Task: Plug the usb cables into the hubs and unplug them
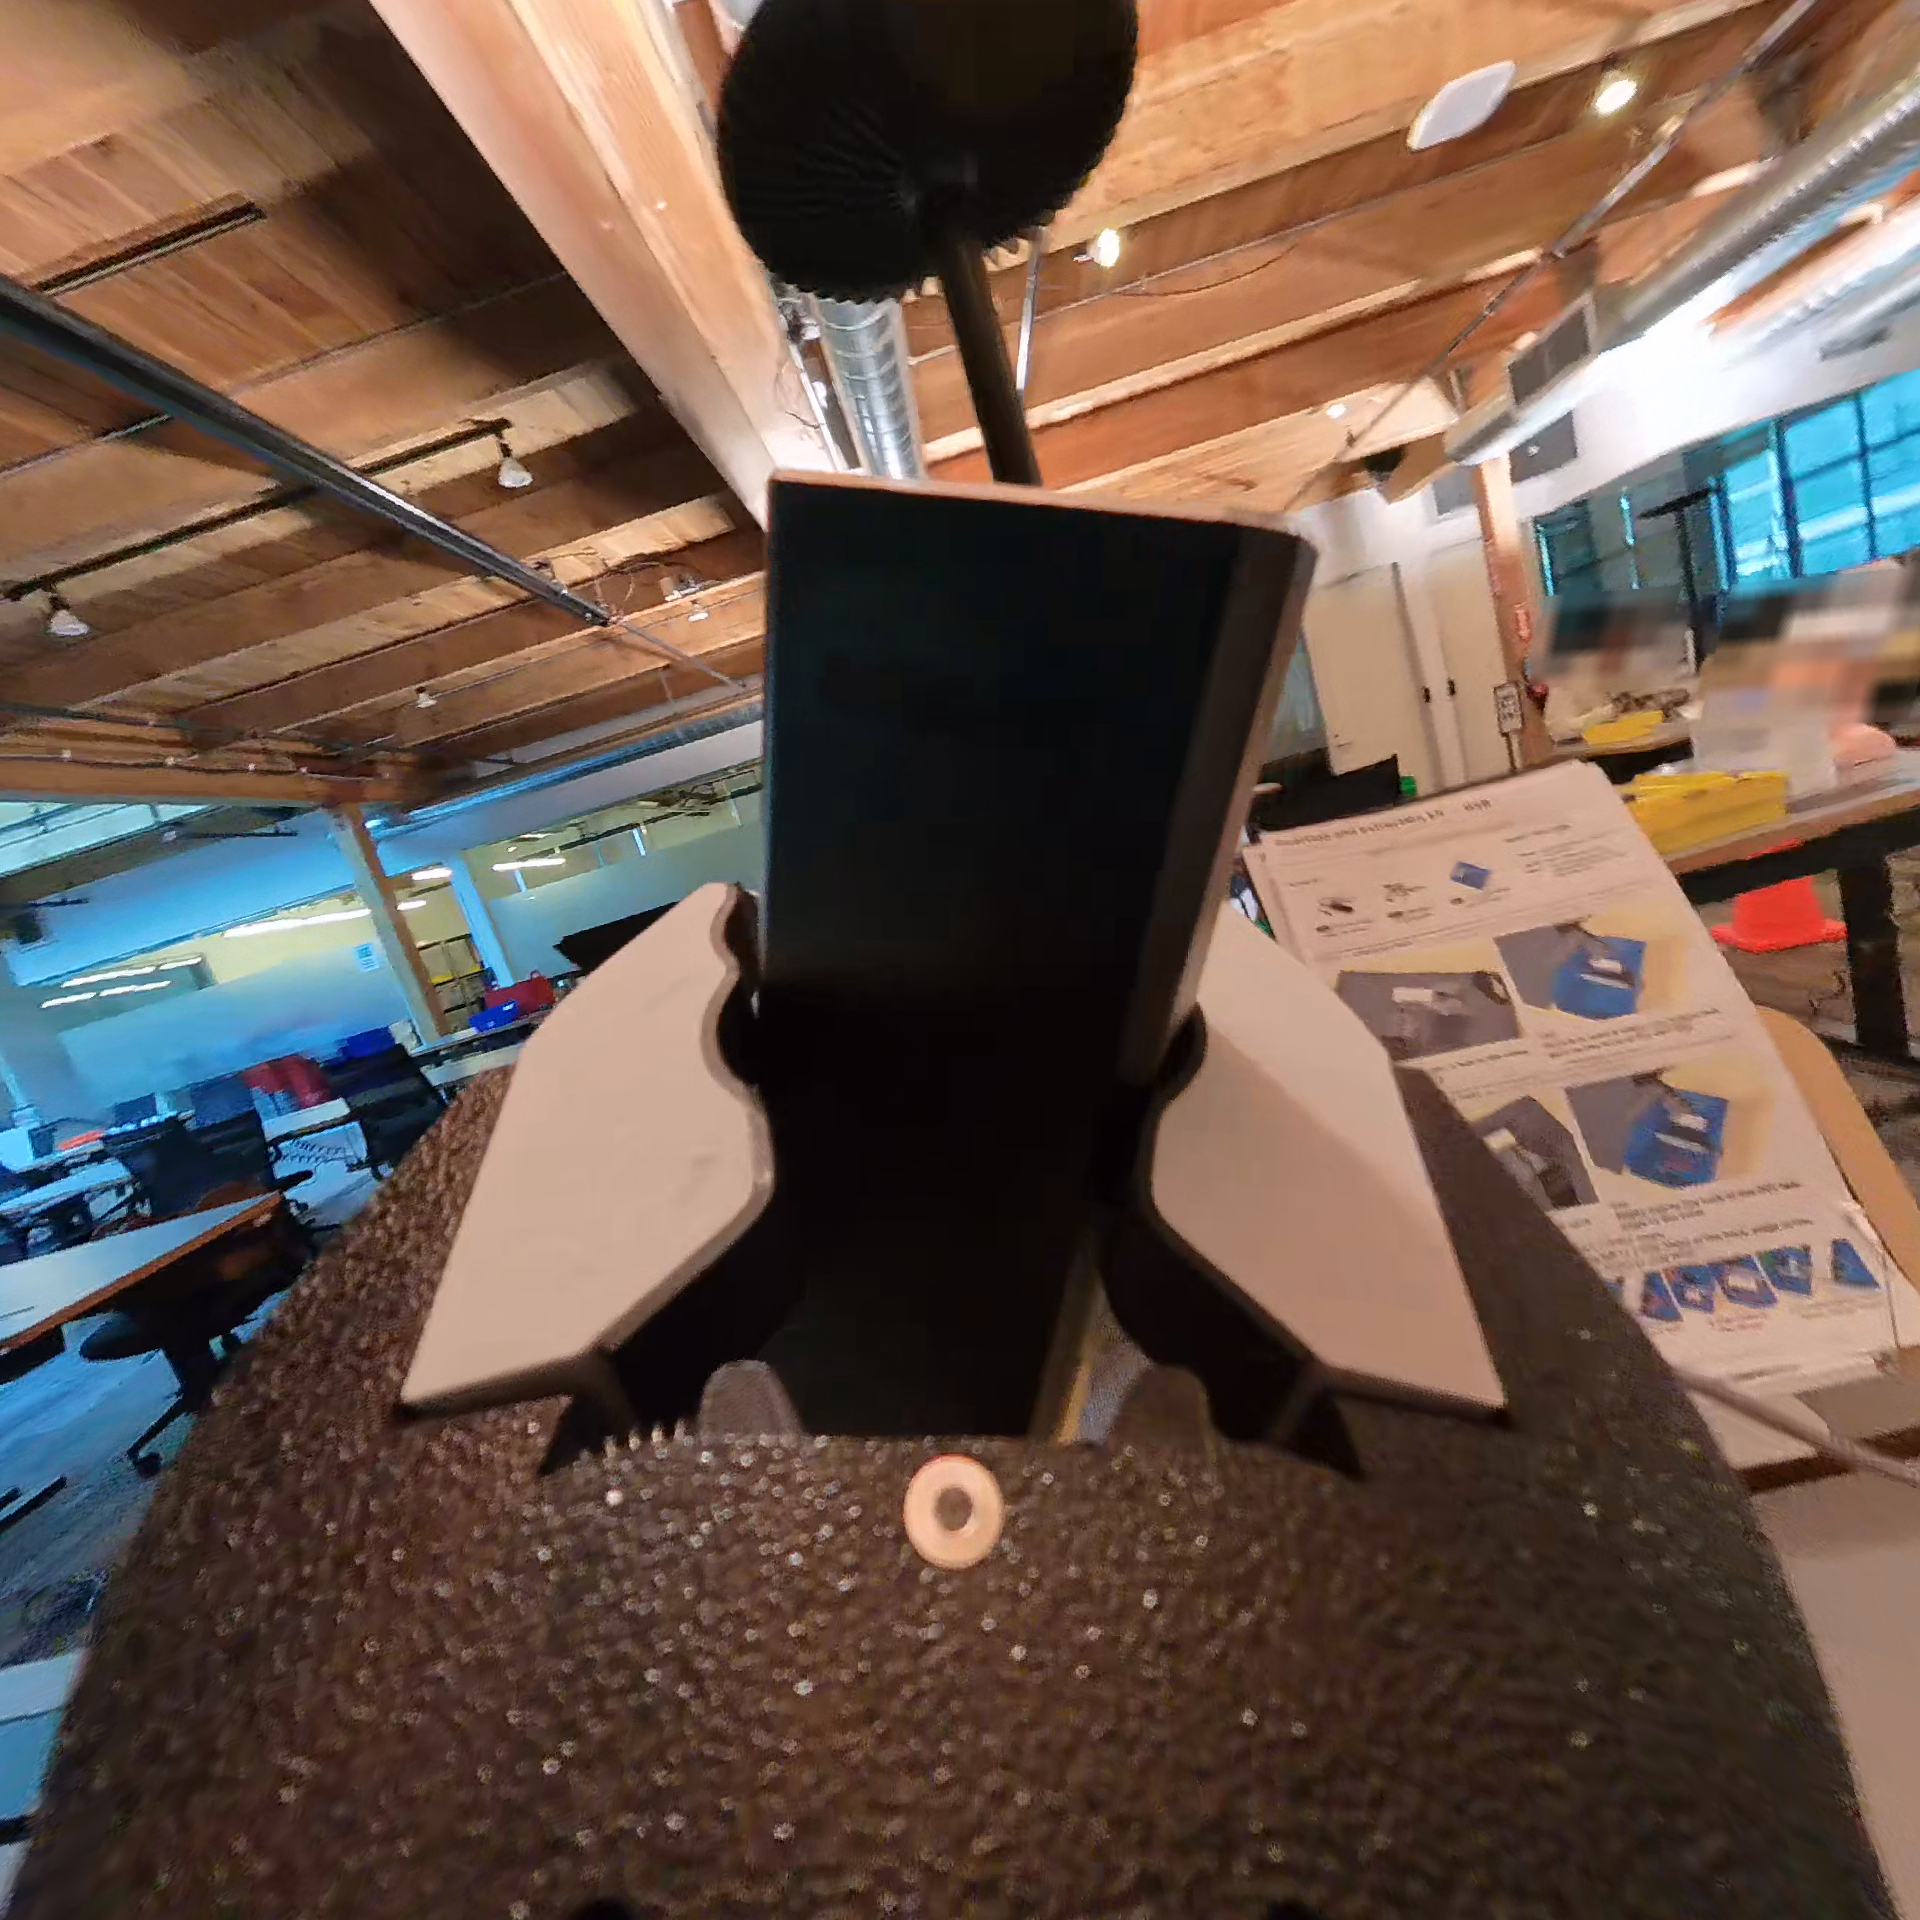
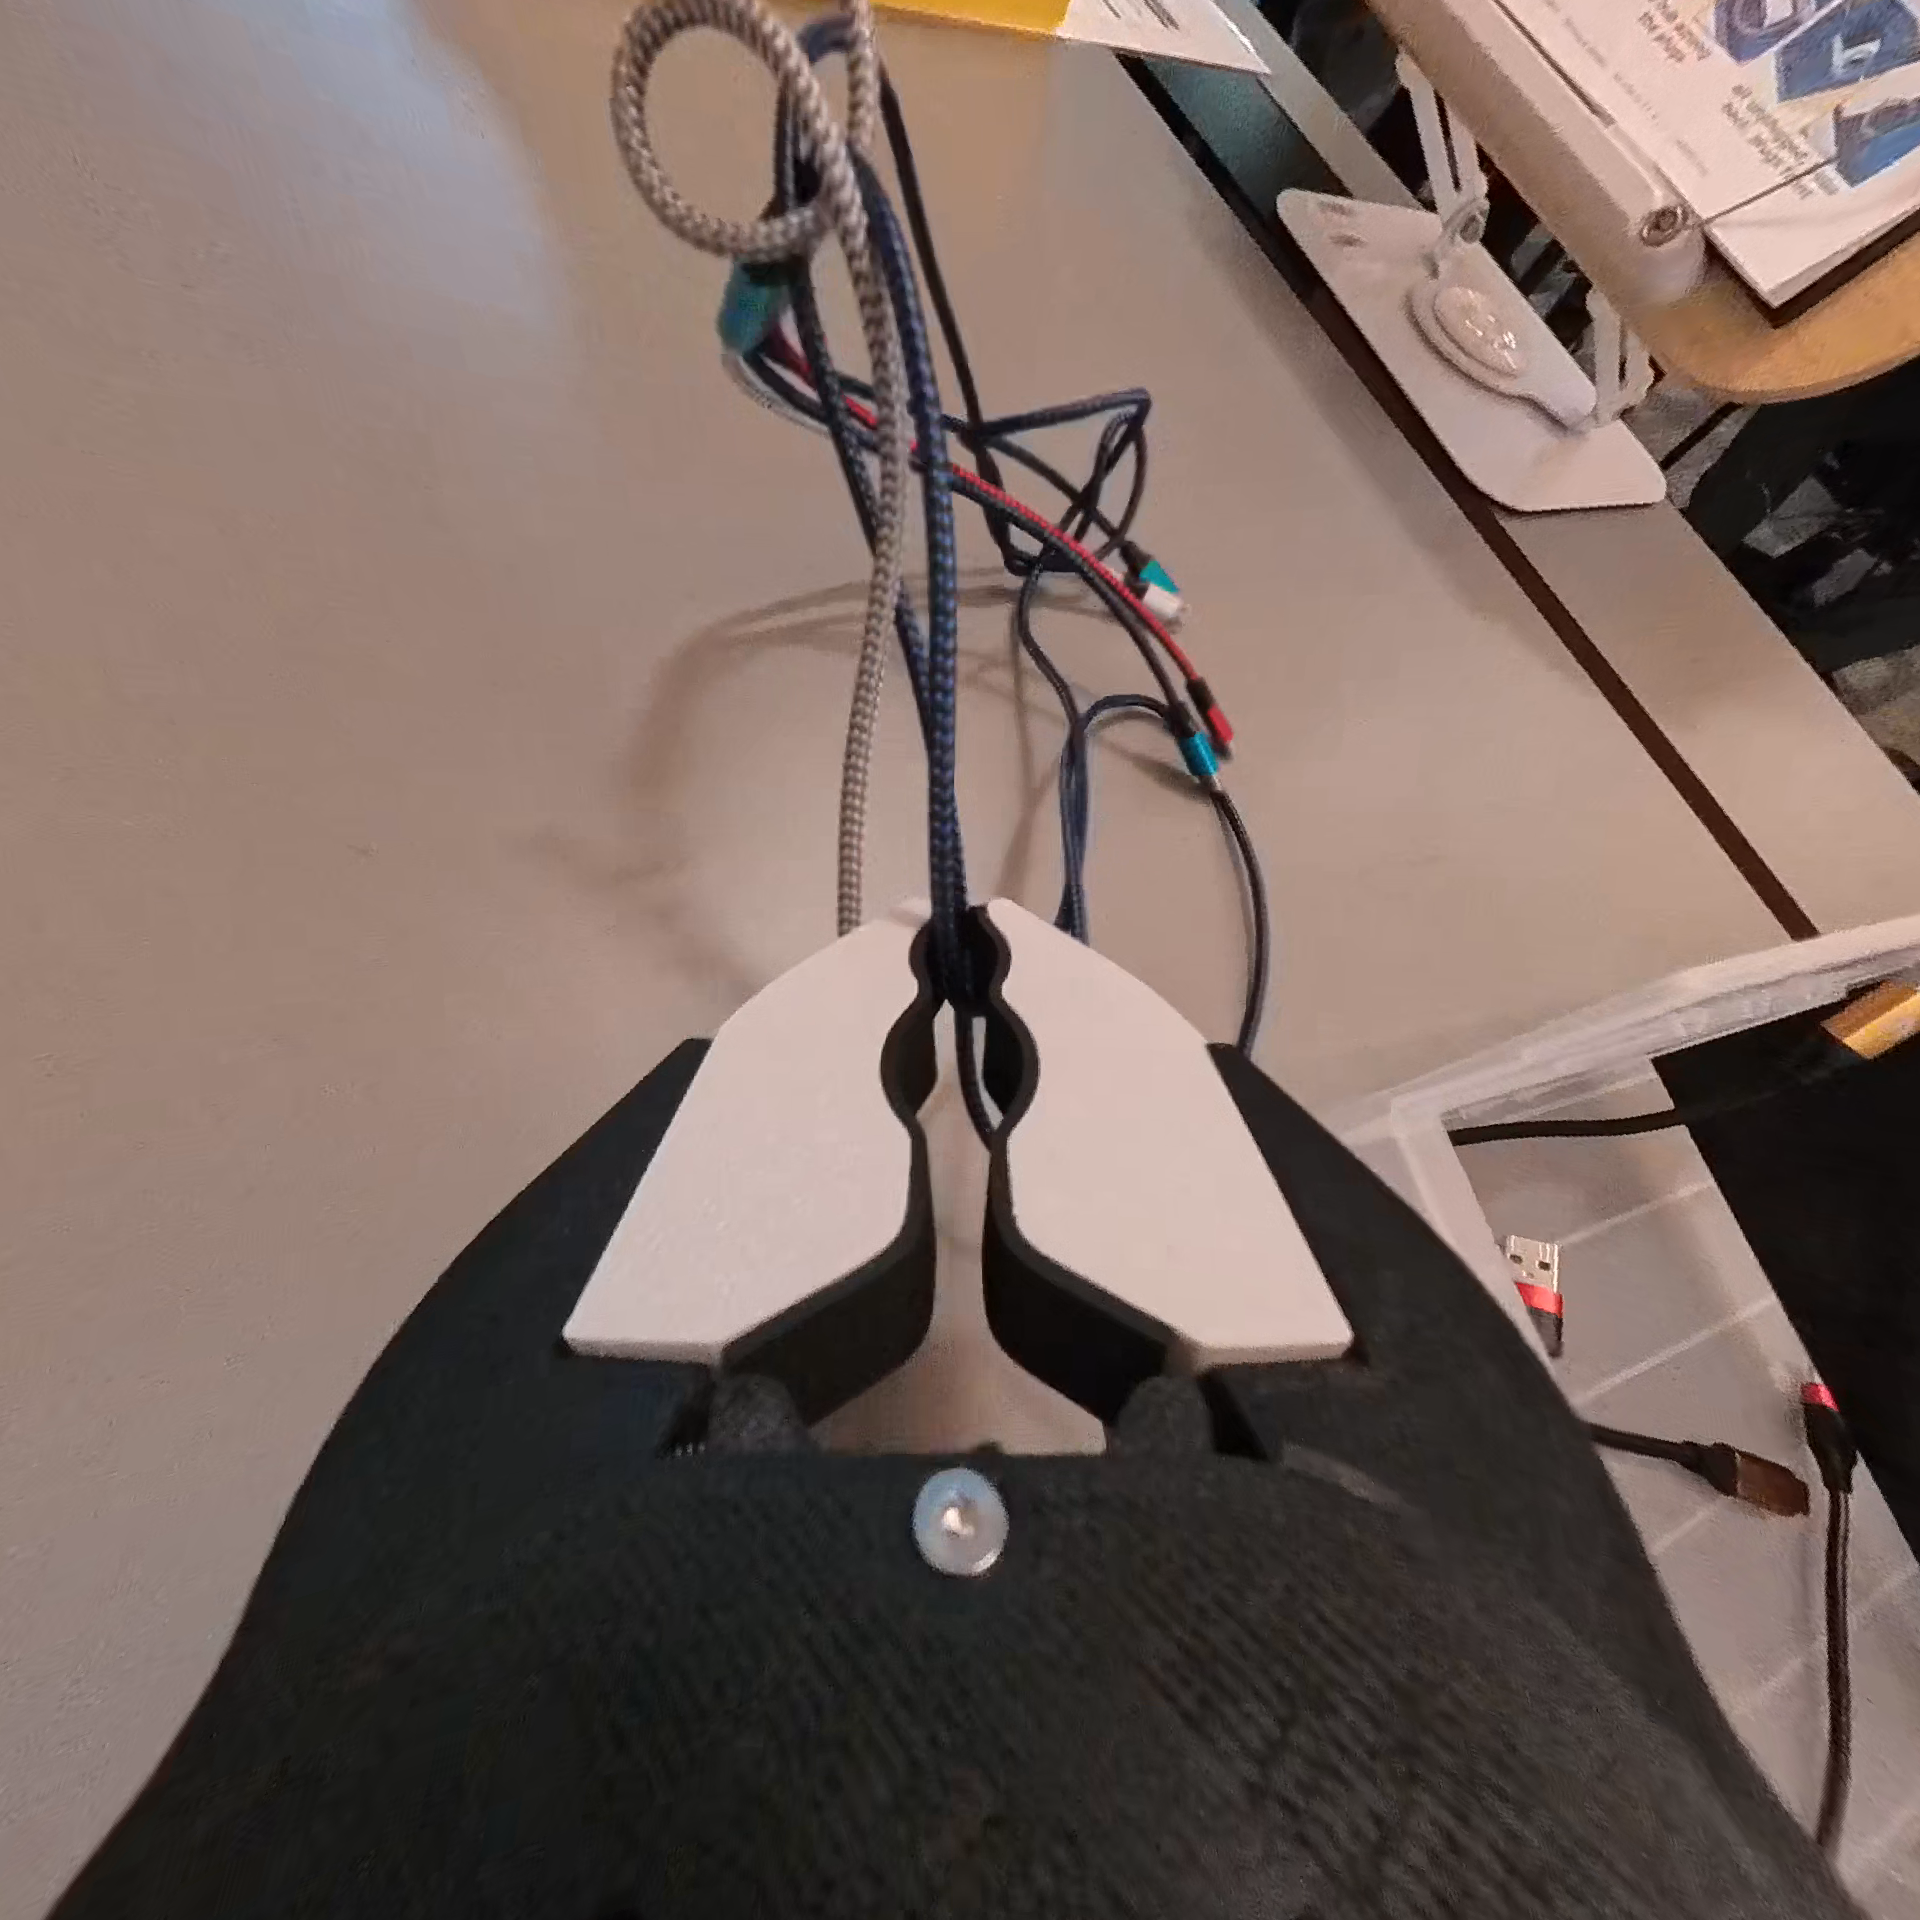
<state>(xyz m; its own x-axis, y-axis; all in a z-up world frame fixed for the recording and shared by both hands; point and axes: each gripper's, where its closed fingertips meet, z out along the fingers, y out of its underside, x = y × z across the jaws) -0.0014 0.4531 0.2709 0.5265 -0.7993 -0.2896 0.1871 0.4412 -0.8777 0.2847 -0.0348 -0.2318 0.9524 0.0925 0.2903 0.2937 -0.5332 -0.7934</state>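
Left wrist view, gripper: the left gripper (image 1: 971, 977) is tilted up toward the ceiling, its two pale fingers (image 1: 613, 1132) pinching a flat black box, the hub (image 1: 997, 831), which stands upright between them.
Left wrist view, hub: its dark face fills the centre of the frame; no ports or plugged cables can be made out on this side.
Left wrist view, surroundings: wooden ceiling beams (image 1: 582, 208) run across 10 to 2 o'clock; a round black object on a rod (image 1: 925, 135) sits at 12 o'clock above the hub; a printed instruction sheet (image 1: 1538, 1039) leans at 3 o'clock; an orange cone (image 1: 1782, 914) stands past it.

Right wrist view, gripper: the right gripper (image 2: 961, 961) points down at a beige table (image 2: 312, 623), its fingers pressed nearly together on a blue braided cable (image 2: 935, 623) caught at the tips.
Right wrist view, cables: the blue cable rises toward 12 o'clock with a grey braided cable (image 2: 873, 582) that loops at the top; a tangle of dark, red and teal-tipped cables (image 2: 1143, 582) lies on the table at 1 o'clock.
Right wrist view, bin: a clear plastic bin (image 2: 1455, 1143) at 4 o'clock holds a red-collared USB plug (image 2: 1532, 1283) and other cable ends.
Right wrist view, stand: a white stand (image 2: 1475, 343) sits at 2 o'clock near the table edge.
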